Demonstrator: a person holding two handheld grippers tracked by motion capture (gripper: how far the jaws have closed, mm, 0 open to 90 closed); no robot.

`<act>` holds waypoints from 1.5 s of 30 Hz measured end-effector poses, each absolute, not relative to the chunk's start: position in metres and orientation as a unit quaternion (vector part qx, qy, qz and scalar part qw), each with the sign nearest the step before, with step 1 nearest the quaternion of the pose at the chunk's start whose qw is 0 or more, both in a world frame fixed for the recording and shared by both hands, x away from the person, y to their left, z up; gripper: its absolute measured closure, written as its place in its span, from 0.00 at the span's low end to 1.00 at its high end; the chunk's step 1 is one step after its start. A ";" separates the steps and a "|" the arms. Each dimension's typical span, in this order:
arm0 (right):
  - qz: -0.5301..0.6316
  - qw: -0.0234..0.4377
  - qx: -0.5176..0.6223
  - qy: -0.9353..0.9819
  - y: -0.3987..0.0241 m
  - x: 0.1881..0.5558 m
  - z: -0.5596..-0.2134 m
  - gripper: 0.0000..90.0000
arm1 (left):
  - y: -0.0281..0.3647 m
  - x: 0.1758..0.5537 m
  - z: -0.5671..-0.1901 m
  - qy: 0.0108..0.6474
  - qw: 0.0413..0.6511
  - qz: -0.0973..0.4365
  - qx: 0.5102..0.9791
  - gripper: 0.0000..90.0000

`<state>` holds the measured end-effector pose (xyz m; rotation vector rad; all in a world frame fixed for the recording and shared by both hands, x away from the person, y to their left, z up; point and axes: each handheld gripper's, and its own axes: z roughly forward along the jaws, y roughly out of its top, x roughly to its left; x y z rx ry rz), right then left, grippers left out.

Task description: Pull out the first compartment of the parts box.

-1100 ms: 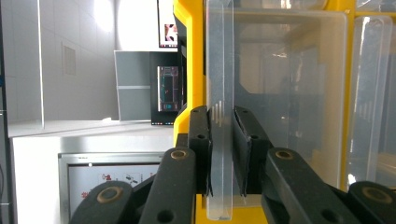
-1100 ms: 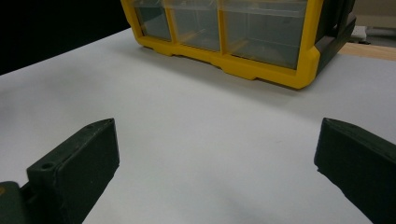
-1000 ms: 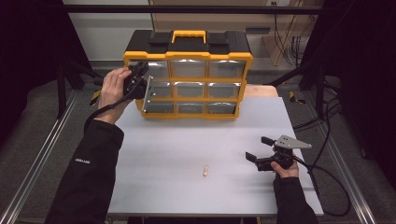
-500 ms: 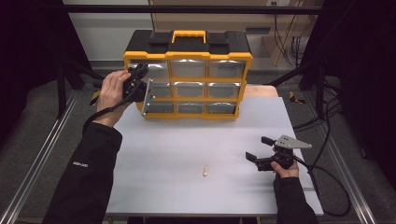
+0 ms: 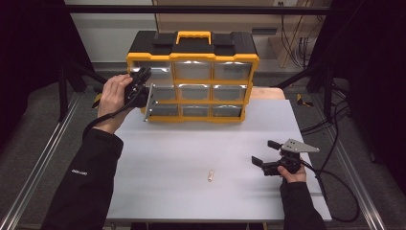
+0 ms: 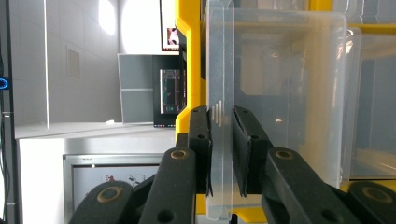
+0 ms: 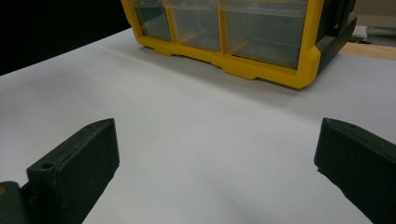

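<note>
drawer box: the big yellow and black box [image 5: 191, 79] stands at the back of the table; it could slide or tip if the drawer sticks and the hand tugs hard, since nothing is holding the box down
drawer: the clear drawer [image 6: 280, 88] is the left one in the middle row, and it sticks out from the box a bit; it could come all the way out and drop if it is pulled too far
left tongs: the left tongs [image 6: 224, 149] are nearly closed and pinch the thin clear front lip of the drawer; the lip is smooth, so the tongs could slip off
right tongs: the right tongs [image 5: 268, 155] are wide open and hold nothing; they rest low at the right of the table, well apart from the box, so they are too far off to steady it
small thing: a tiny light piece [image 5: 210, 175] lies alone near the front; a sleeve could knock it off
table: the table [image 5: 191, 143] is white, flat and smooth
room: dark at the sides, with cables on the floor at the right and a pale wall behind
</note>
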<state>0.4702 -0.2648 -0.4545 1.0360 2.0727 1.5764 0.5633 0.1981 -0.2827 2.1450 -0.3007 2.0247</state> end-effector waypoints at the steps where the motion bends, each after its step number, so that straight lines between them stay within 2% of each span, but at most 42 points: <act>1: 0.555 0.169 0.364 0.729 -0.265 0.470 -0.454 0.01 | 0.198 0.563 -0.283 -0.101 0.087 0.680 0.721 0.87; 45: 0.557 0.169 0.362 0.728 -0.265 0.470 -0.454 0.01 | 0.202 0.544 -0.284 -0.106 0.095 0.682 0.718 0.87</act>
